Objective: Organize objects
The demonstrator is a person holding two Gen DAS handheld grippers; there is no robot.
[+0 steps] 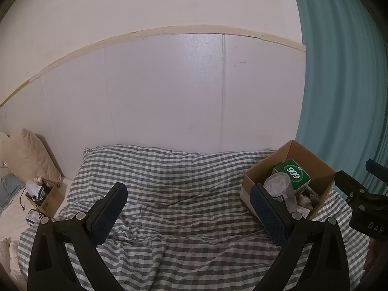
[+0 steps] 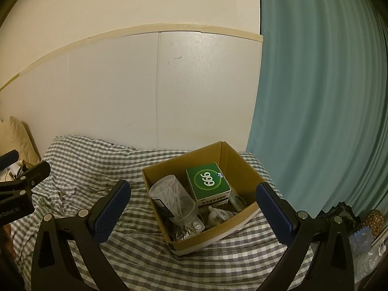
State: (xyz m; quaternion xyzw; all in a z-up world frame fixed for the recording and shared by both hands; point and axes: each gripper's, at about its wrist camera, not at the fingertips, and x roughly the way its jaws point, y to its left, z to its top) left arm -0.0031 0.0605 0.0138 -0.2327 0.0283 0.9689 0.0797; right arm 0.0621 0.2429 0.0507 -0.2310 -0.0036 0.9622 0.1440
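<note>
A bed covered with a grey-and-white checked duvet runs along a pale panelled wall, with a teal curtain hanging at the right. On the duvet by the curtain sits an open cardboard box. Inside it: a green-topped carton marked 999 toward the back, a clear plastic cup lying tilted on its side with thin white sticks in it, a crumpled foil blister pack at the front, and a small white bottle-like item beside it; other contents are too dark to tell. The right gripper hovers in front of the box, fingers spread wide, nothing between them. The left gripper hangs over bare duvet, likewise spread and empty. Far left, near a beige pillow, a second small cardboard box holds tangled cables and tissue-like white material.
</note>
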